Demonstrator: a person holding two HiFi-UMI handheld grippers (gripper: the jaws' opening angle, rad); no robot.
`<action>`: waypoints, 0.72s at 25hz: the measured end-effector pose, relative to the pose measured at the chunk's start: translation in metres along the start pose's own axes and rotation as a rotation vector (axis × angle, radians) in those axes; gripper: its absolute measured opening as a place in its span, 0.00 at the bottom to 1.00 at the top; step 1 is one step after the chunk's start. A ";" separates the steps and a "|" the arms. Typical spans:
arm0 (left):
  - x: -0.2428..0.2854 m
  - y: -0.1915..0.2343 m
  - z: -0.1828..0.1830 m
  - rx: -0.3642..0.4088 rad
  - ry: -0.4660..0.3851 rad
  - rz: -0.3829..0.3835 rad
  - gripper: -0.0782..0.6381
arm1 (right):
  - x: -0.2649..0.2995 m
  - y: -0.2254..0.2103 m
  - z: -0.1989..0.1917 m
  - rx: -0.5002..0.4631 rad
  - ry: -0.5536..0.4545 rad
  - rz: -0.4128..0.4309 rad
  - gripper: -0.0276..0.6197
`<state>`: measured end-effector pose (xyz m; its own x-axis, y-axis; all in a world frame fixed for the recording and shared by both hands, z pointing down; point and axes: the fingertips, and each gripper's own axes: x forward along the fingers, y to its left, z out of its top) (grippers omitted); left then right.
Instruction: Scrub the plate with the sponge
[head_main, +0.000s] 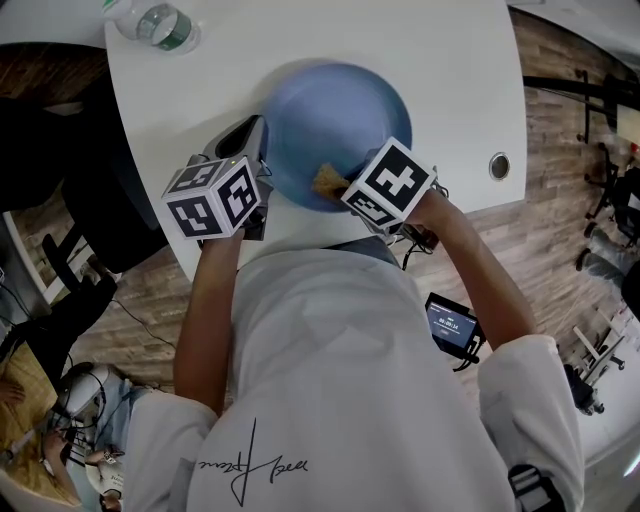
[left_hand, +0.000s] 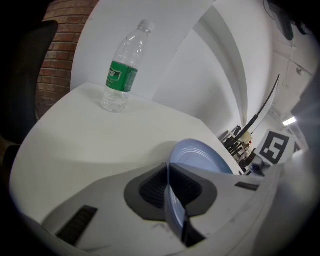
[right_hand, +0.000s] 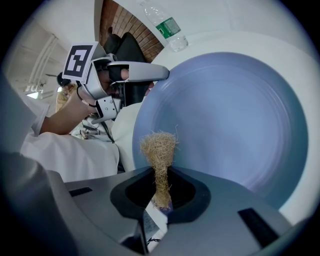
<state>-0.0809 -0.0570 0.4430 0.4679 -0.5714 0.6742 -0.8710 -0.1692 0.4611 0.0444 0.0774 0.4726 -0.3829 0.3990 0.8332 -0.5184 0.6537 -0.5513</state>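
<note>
1. two tongs meet a blue plate (head_main: 335, 115) on the white table (head_main: 455, 80) in the head view: left tongs (head_main: 256, 140) at its left rim, right tongs (head_main: 336, 186) at its near edge.
2. left gripper view: the left tongs pinch the plate's rim edge-on; a water bottle (left_hand: 122, 70) stands well beyond them.
3. right gripper view: the right tongs pinch a tan sponge (right_hand: 158, 150), its frayed end over the plate just ahead.

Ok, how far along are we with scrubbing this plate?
Done: the left tool grips the plate by its rim, and the right tool grips the sponge. In hand: the sponge is at the plate's near edge; contact is unclear. Left: the scrubbing across the face, which shows no suds or marks to judge progress by.
</note>
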 end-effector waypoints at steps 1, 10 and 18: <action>0.000 0.000 0.000 0.000 0.000 0.000 0.13 | -0.001 -0.001 -0.001 -0.001 0.000 -0.002 0.11; 0.000 -0.001 0.000 -0.004 -0.001 0.003 0.13 | -0.006 -0.007 -0.006 -0.025 0.019 -0.034 0.11; -0.001 -0.002 0.000 0.000 -0.002 0.003 0.13 | -0.013 -0.015 -0.011 -0.044 0.048 -0.062 0.11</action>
<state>-0.0797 -0.0561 0.4414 0.4650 -0.5734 0.6745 -0.8725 -0.1675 0.4591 0.0653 0.0694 0.4709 -0.3130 0.3865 0.8675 -0.5055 0.7055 -0.4967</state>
